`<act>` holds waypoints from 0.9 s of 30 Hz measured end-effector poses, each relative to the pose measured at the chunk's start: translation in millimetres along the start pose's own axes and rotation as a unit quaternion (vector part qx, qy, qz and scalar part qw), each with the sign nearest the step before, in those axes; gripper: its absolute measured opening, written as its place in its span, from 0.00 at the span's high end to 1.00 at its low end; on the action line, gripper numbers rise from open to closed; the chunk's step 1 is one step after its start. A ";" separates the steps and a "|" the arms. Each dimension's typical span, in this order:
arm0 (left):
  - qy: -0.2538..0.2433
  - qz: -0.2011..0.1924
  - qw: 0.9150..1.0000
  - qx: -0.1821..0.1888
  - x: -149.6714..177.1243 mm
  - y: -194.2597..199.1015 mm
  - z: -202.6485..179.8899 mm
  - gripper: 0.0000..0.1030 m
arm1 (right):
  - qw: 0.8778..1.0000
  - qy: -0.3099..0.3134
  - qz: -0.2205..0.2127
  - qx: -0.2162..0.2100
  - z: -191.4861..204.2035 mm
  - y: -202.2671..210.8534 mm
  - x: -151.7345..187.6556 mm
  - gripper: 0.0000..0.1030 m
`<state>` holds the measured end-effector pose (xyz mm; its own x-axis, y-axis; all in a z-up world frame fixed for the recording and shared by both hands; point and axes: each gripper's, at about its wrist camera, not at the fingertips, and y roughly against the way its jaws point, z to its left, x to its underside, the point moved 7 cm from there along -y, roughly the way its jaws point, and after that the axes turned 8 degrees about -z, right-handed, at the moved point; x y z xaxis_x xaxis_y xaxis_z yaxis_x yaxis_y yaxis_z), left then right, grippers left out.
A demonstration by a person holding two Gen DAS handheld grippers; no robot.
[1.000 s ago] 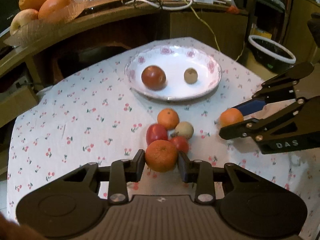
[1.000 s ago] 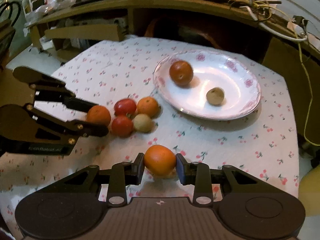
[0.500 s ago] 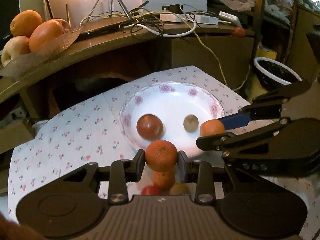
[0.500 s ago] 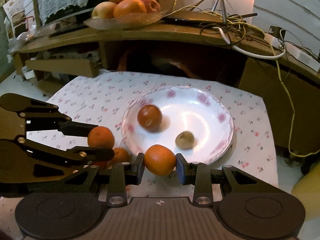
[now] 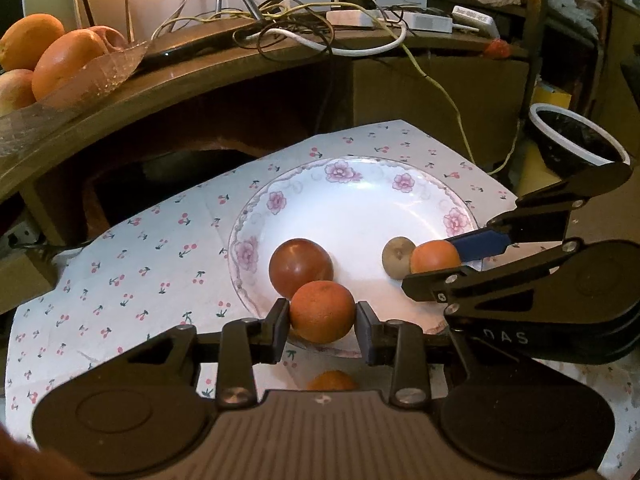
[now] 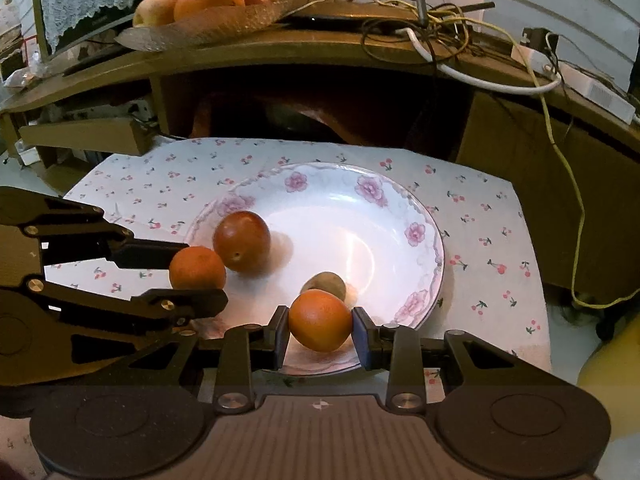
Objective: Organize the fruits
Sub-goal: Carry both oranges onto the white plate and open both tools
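- The flowered plate (image 5: 256, 256) near the cloth's far edge already holds a dark red fruit (image 5: 300, 268) on its left side and a small brownish fruit (image 5: 396, 256) towards its right.
- Two oranges hang above the plate's near rim, neither set down.
- One more orange fruit (image 5: 332, 380) shows on the cloth short of the plate; other leftovers are hidden.
- The left gripper (image 5: 322, 320) pinches the rough orange (image 5: 322, 312), jaws narrowly apart.
- The right gripper (image 6: 320, 330) clamps the smooth orange (image 6: 320, 320) alike.
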<state>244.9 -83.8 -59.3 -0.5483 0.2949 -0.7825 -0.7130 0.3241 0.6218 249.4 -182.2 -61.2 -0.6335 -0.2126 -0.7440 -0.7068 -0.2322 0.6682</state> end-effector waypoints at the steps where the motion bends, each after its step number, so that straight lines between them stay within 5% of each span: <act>1: -0.001 0.000 1.000 -0.001 -0.2 -1.6 -0.1 0.62 | 1.000 -0.002 0.002 0.000 -1.0 -1.3 0.3 0.67; 27: 0.034 -0.046 0.998 -0.016 -27.4 17.4 16.9 0.56 | 0.998 -0.043 -0.053 0.005 -16.4 12.3 -21.4 0.60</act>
<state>254.9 -71.1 -26.5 -0.5080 0.2027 -0.8372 -0.7747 0.3174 0.5469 259.4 -196.2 -37.0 -0.5789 -0.1041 -0.8087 -0.7746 -0.2396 0.5853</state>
